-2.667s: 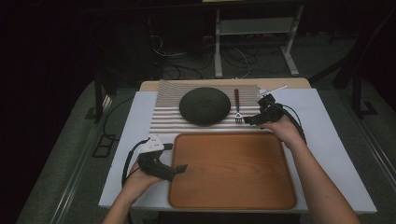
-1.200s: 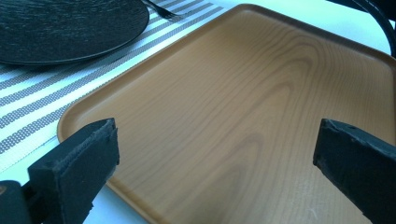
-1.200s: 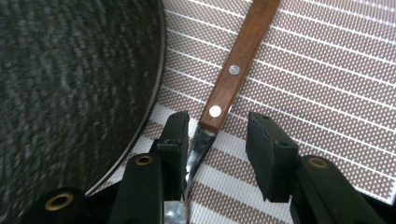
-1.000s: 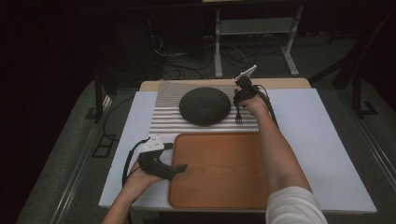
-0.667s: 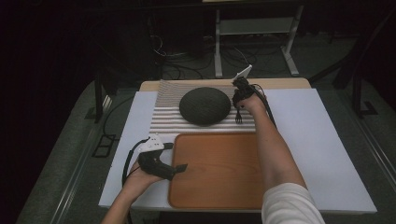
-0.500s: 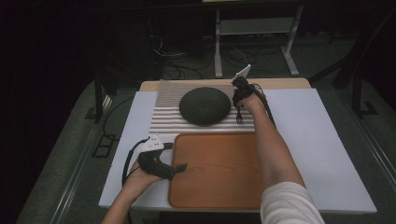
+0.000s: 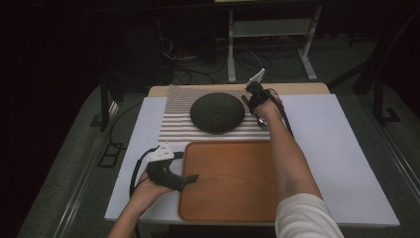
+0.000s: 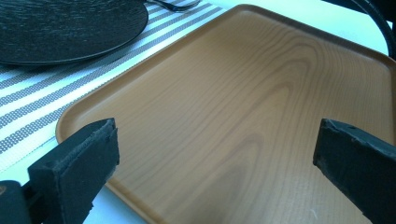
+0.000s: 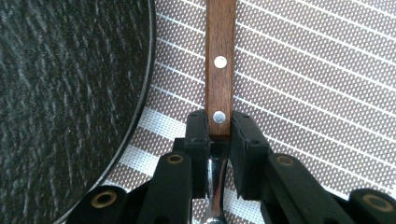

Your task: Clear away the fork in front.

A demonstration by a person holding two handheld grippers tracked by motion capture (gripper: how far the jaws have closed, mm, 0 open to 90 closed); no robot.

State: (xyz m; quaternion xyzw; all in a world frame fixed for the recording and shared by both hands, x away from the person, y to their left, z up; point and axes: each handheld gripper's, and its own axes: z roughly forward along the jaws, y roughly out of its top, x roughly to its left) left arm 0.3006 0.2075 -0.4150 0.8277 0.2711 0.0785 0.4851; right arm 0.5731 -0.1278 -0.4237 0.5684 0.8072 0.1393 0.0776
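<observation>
At the near left, the left gripper (image 7: 190,179) rests at the near left edge of the tray (image 7: 233,208), its jaws spread wide apart with nothing between them. In the left gripper view the two black jaws stand at either side of the tray's (image 8: 261,116) bare wood surface, and neither one touches anything held. The tray lies near the middle of the white table (image 7: 341,158).

Beyond the tray lies a striped mat (image 7: 173,124), with a dark round plate (image 7: 217,112) on it. Just right of the plate, on the mat, lies the fork (image 7: 261,122), its wooden handle pointing far and its metal end near.

The right gripper (image 7: 252,94) reaches to the far right edge of the mat and is clamped on the fork. In the right gripper view its jaws are drawn close together around the near end of the fork's (image 9: 220,60) wooden handle, at the lower rivet, where wood meets metal. The handle lies just beside the plate's (image 9: 70,93) rim, not touching it, over the mat (image 9: 317,84).
</observation>
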